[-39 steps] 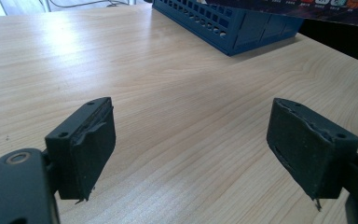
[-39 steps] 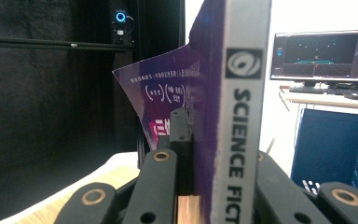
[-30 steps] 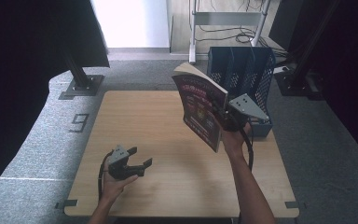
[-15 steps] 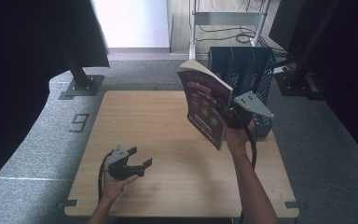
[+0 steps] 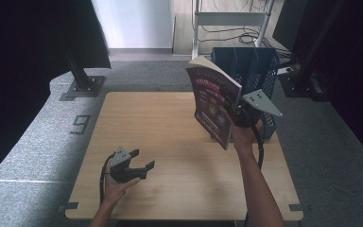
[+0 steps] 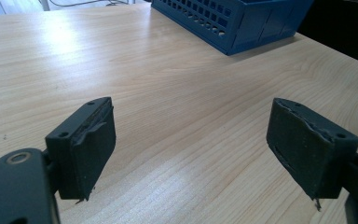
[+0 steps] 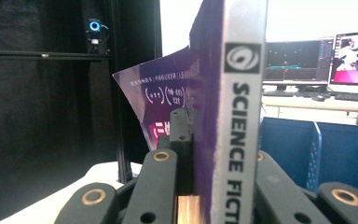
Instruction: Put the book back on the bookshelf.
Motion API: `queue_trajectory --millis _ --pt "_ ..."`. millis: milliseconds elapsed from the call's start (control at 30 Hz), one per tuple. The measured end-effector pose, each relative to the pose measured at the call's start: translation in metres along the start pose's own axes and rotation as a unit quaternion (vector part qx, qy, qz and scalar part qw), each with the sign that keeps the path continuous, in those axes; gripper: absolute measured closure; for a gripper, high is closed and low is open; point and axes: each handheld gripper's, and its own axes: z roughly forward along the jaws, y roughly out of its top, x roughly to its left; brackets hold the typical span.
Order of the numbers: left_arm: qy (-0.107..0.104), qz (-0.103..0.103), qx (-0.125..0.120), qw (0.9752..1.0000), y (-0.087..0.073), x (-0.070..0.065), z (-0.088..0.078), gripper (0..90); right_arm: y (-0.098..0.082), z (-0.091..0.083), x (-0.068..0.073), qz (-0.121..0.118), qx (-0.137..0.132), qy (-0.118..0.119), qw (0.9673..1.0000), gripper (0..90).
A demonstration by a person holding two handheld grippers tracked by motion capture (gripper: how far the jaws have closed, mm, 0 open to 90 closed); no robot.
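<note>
High view is showing you lifting a paperback book [image 5: 213, 105] above the far right part of the wooden table [image 5: 165, 142], just in front of the blue file rack [image 5: 248, 66]. Your right gripper [image 5: 234, 113] is clamping its jaws shut on the book near the spine; in the right gripper view the spine [image 7: 237, 116] is rising upright between the two black jaws. The book is standing on end, long axis nearly vertical and leaning a little, purple cover facing left and near. It is looking light but floppy, its front cover peeling outward, so holding close to the spine is keeping it steadiest. Your left gripper [image 5: 133, 166] is resting near the table's near left, jaws wide open and empty.
</note>
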Motion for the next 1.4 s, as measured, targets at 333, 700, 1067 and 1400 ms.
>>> queue_trajectory --millis 333,700,1067,1400 --pt "-0.001 0.0 0.001 1.0 0.0 0.0 0.0 15.5 -0.001 -0.003 -0.012 0.002 -0.003 -0.022 0.9998 81.6" --pt "-0.001 0.0 0.002 1.0 0.0 -0.002 0.001 15.5 0.002 -0.006 -0.023 0.002 -0.005 -0.043 0.9991 81.6" --pt "-0.002 -0.001 0.002 1.0 0.0 -0.001 0.001 15.5 0.003 -0.004 -0.027 -0.002 -0.005 -0.053 0.9986 81.6" --pt "-0.002 -0.004 0.002 1.0 0.0 -0.001 0.001 15.5 0.005 -0.004 -0.033 -0.002 -0.006 -0.065 0.9979 81.6"
